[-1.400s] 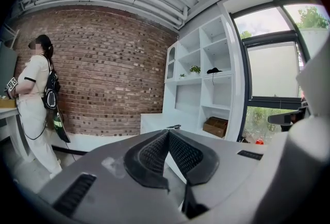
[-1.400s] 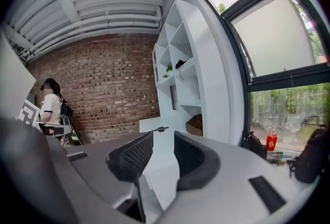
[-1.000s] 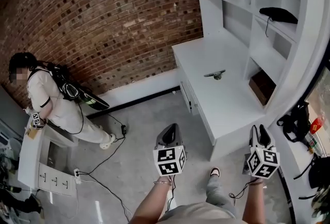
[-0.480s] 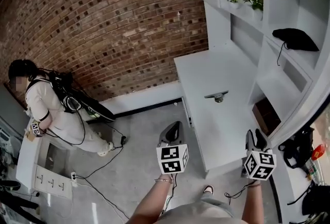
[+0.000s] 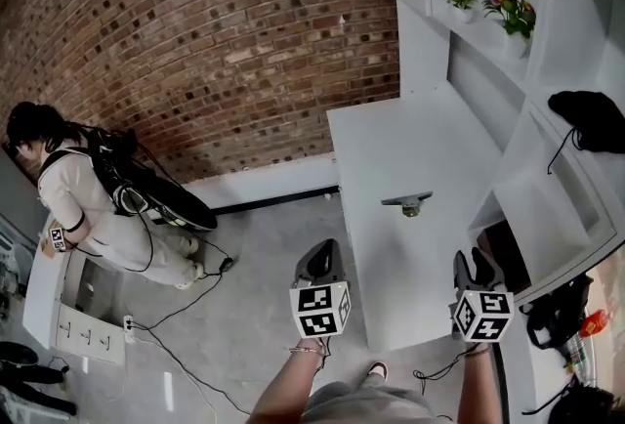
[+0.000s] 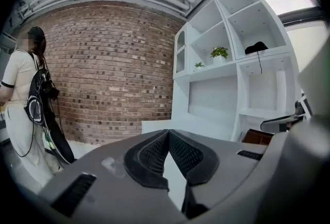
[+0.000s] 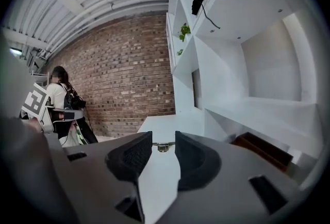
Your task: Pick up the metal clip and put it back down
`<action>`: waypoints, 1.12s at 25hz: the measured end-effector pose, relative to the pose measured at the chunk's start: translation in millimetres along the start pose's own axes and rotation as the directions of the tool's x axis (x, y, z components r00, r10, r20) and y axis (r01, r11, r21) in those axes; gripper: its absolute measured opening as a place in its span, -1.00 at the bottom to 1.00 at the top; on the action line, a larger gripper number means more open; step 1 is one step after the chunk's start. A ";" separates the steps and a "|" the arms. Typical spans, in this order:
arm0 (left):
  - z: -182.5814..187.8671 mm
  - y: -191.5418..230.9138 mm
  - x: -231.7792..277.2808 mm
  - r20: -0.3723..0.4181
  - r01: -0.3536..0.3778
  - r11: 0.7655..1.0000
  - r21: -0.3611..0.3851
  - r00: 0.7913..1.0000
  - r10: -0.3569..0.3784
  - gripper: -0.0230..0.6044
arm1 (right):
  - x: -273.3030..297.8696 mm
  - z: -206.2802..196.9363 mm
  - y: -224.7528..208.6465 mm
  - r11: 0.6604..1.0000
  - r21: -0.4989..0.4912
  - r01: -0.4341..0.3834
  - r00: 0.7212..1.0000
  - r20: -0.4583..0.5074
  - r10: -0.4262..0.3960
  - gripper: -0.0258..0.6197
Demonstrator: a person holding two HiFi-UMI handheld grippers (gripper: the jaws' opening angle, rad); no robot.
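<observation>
Metal clip (image 5: 407,204) on white desk (image 5: 410,139); left hand-held gripper (image 5: 324,252) closed, right hand-held gripper (image 5: 471,262) parted.

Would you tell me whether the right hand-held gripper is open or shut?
Open: the right hand-held gripper shows its jaws apart, the clip visible beyond.

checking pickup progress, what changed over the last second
The person stepped closer to the desk; the right gripper, jaws apart, now lines up on the metal clip. Nothing grasped or released. The clip lies untouched on the desk; the left gripper is shut.
</observation>
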State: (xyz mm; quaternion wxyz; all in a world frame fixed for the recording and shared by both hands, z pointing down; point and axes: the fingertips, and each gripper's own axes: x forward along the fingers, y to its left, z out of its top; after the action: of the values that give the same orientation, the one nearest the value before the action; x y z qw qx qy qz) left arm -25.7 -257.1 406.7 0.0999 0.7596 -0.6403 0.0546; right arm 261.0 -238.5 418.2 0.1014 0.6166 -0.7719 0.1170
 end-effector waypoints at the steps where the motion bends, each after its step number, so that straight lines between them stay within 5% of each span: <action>1: -1.9 2.2 3.0 -0.007 -0.006 1.000 -0.005 1.000 0.006 -0.89 | 7.6 0.4 0.0 1.000 -0.008 -0.009 1.000 -0.008 0.009 -0.49; 19: -25.7 52.9 62.7 -0.066 -0.048 0.997 -0.064 0.997 0.044 -0.89 | 95.0 -6.7 10.6 0.990 -0.132 -0.052 0.992 -0.124 0.036 -0.48; 28: -51.5 73.4 76.8 -0.098 -0.075 0.993 -0.093 0.993 0.065 -0.89 | 141.5 -15.3 22.4 0.958 -0.241 -0.155 0.969 -0.226 0.100 -0.47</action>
State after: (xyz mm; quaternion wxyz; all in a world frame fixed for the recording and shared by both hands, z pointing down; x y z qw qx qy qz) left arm -82.2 -331.3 479.1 0.1648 0.7275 -0.6630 0.0630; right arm 208.4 -360.4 474.1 0.2538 0.5309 -0.8038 0.0874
